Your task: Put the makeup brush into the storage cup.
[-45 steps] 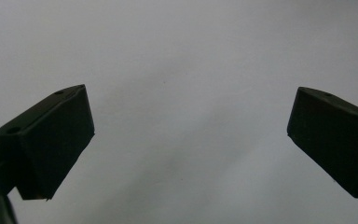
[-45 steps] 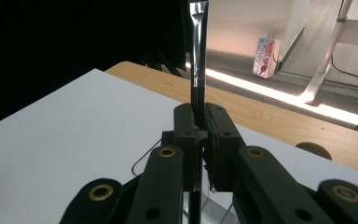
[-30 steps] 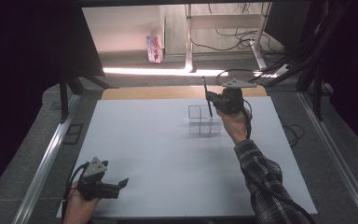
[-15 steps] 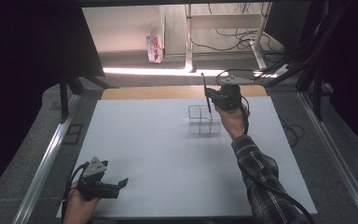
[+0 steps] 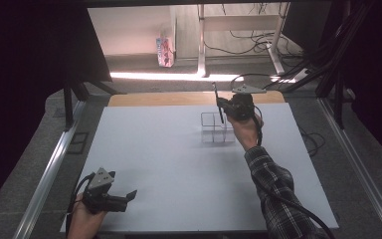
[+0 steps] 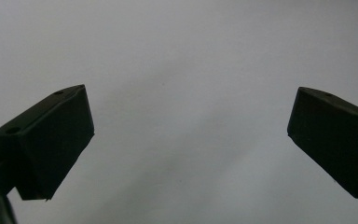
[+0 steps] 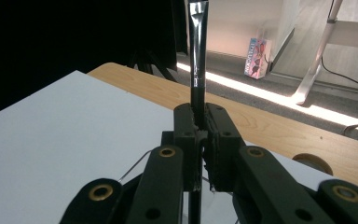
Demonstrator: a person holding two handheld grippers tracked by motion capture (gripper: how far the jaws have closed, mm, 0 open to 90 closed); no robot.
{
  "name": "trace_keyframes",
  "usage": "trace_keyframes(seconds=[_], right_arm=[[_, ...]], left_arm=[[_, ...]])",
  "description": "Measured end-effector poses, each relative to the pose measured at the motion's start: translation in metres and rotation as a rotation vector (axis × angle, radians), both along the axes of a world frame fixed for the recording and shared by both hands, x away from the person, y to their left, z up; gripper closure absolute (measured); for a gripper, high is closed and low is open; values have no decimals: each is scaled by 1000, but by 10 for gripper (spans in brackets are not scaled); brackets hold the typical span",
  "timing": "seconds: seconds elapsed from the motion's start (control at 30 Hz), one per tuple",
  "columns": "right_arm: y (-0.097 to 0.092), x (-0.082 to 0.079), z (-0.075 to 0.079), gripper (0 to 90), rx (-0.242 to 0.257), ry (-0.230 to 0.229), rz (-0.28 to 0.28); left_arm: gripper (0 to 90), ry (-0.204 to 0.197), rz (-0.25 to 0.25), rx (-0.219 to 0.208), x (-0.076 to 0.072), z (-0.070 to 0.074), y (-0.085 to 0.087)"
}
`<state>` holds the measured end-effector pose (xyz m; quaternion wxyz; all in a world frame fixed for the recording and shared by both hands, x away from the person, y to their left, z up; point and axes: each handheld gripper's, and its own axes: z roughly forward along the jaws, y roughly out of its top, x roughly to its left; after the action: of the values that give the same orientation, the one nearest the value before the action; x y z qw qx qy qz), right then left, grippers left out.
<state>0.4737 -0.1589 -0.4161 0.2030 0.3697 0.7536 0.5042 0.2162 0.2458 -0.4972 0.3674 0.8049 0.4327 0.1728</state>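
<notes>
Overhead, a matte white sheet covers the bench (image 5: 179,164), with a strip of pale wood bare along its far edge; dark grey carpet lies around it, and beyond are a sunlit floor, the white legs of another table and a small printed carton (image 5: 165,51).

Near the far edge, right of centre, the right tool (image 5: 223,105) is clamped on a thin black pen-like stick (image 5: 217,102). Its long axis runs close to upright, the top leaning slightly toward the far-left corner, and its lower end reaches down over a small clear box-shaped holder (image 5: 214,127) with thin see-through walls. In the right gripper view the stick (image 7: 197,56) is glossy and flat-topped, pinched between the black pads.

At the near-left corner the left tool (image 5: 122,198) lies level, jaws wide apart, nothing between them; the left gripper view shows blocky matte black jaws over plain white.
</notes>
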Motion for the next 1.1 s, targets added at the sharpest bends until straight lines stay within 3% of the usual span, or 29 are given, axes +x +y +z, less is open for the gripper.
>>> trace_keyframes(seconds=[1.1], right_arm=[[-3,-4,-39,840,-22,57,-8]], left_arm=[[8,2,-3,1,0,0,-1]])
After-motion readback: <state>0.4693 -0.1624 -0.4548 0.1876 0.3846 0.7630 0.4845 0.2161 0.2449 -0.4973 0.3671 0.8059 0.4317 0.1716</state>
